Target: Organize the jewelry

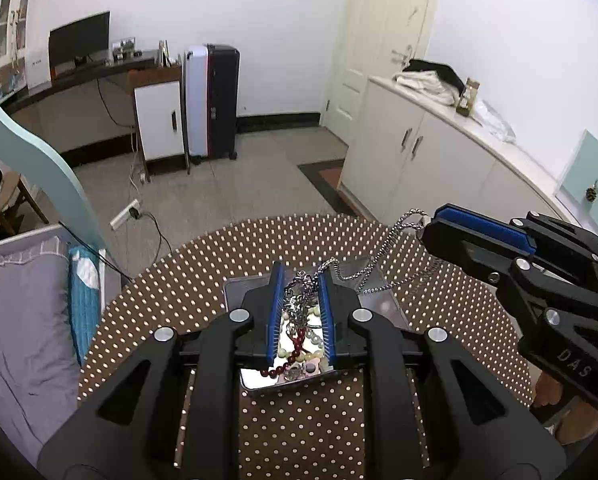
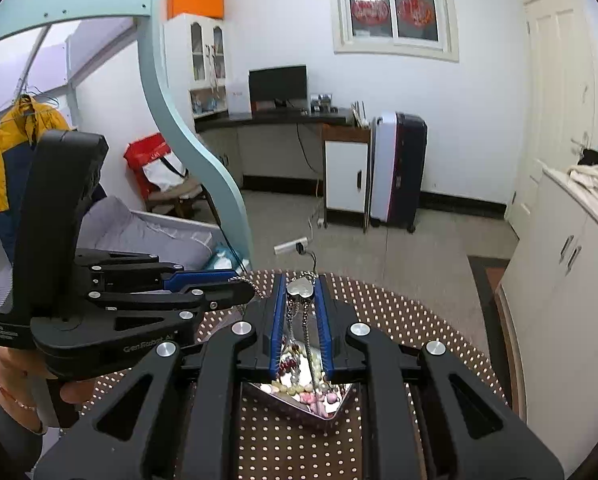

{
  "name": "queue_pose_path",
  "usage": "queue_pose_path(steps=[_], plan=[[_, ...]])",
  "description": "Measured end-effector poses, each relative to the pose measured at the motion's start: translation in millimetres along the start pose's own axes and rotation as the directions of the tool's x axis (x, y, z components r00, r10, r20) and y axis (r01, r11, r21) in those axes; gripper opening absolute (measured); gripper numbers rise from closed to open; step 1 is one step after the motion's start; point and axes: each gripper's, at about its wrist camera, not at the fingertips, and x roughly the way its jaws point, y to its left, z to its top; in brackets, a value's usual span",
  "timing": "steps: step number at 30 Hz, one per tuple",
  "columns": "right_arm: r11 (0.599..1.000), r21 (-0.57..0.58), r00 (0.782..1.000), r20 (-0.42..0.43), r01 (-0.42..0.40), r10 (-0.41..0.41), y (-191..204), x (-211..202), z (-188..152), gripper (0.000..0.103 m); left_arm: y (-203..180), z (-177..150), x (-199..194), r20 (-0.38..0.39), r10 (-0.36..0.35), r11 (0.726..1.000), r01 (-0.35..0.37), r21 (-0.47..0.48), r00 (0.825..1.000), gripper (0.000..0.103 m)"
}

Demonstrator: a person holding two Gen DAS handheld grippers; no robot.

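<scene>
Silver chain necklace [image 1: 383, 254] strung between both grippers above the metal tray [image 1: 383, 300] of beaded jewelry on the dotted table [image 1: 203, 280]. Left gripper [image 1: 301, 280] pinched narrow on one tangled end; right gripper [image 2: 299, 286] clamped on the end with the heart pendant [image 2: 299, 289].

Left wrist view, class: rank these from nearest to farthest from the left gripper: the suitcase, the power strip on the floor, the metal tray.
1. Metal tray, directly under the left gripper on the dotted table.
2. Power strip, on the floor beyond the table, left.
3. Suitcase, upright against the far wall.
</scene>
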Motion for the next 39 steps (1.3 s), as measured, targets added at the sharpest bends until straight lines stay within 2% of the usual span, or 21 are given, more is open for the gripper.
queue_pose_path(steps=[7,17,19,20,21,25,27,30,35,39], plan=[[1.0,-0.002,1.0,-0.009,-0.003,0.003,3,3,6,0.013,4,-9,21,-0.059,-0.007,1.0,0.006,-0.007,0.998,0.017],[1.0,0.026,0.995,-0.097,-0.008,0.011,-1,26,-9,0.013,1,-22,40,-0.142,-0.019,1.0,0.018,-0.015,0.99,0.018],[1.0,0.029,0.994,-0.108,-0.001,0.005,-4,27,-13,0.013,1,-24,42,-0.154,-0.021,1.0,0.019,-0.009,0.988,0.026],[0.999,0.032,0.994,-0.111,0.003,0.0,-4,27,-14,0.013,1,-26,42,-0.152,-0.019,1.0,0.018,-0.012,0.988,0.044],[0.999,0.034,0.994,-0.113,0.005,-0.001,-5,27,-15,0.013,0,-27,39,-0.139,-0.017,1.0,0.014,-0.023,0.99,0.061],[0.999,0.043,0.993,-0.121,0.011,-0.005,-7,27,-20,0.015,2,-29,32,-0.116,-0.015,0.999,0.01,-0.039,0.993,0.061],[0.999,0.05,0.994,-0.113,0.015,-0.009,-7,23,-19,0.021,2,-30,25,-0.106,0.001,1.0,-0.004,-0.028,0.994,0.061],[0.999,0.047,0.996,-0.091,0.018,-0.013,-5,12,-17,0.023,1,-32,10,-0.081,0.024,0.999,-0.026,-0.026,0.996,0.061],[0.999,0.024,0.998,-0.043,0.039,-0.038,3,-14,-16,0.029,-4,-37,-29,0.011,0.099,0.995,-0.099,-0.02,0.995,0.065],[0.999,0.012,0.999,0.016,0.049,-0.05,14,-46,-19,0.037,-13,-48,-71,0.106,0.166,0.986,-0.164,-0.025,0.98,0.07]])
